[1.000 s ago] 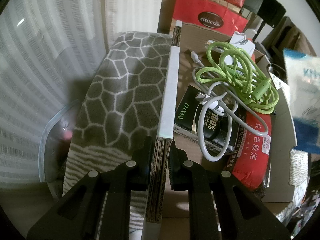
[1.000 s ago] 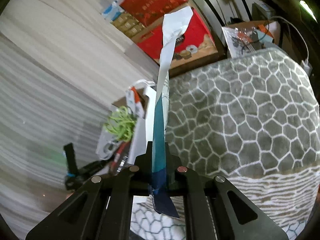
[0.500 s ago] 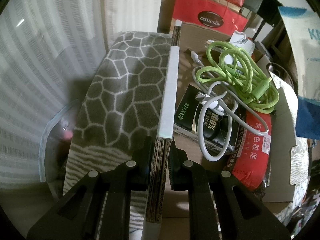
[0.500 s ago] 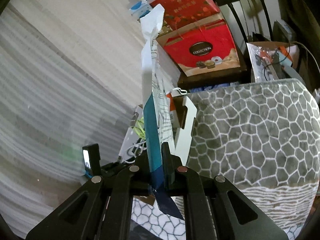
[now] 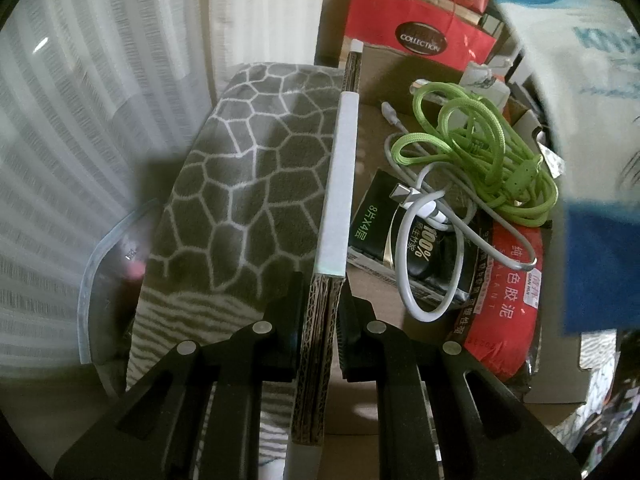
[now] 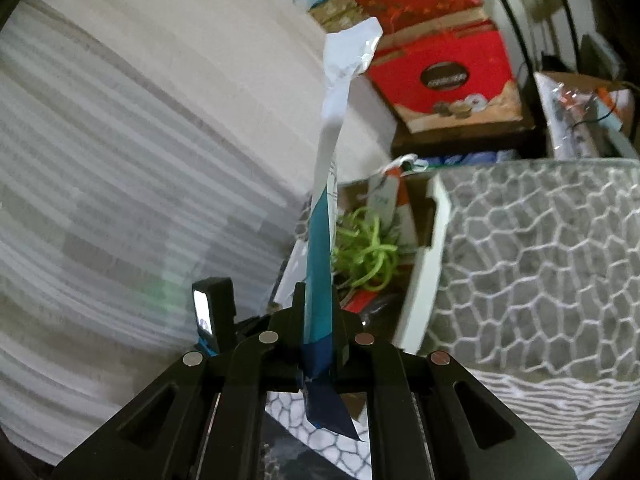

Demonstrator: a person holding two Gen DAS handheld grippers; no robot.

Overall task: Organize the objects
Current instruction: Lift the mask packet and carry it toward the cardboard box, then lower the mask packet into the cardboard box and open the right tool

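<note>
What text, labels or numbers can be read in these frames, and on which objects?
"COLLECTION": dark oval on the red gift bag.
"8片X4层" and "100%": black and green pack in the cardboard box.
"色胶泥" and "SEALANT": red bag in the box; its pink sticker is too small to read.
"KN...": cut-off blue letters on the blue and white packet.
Oval logo on the red bag in the right wrist view: blurred, unreadable.
</note>
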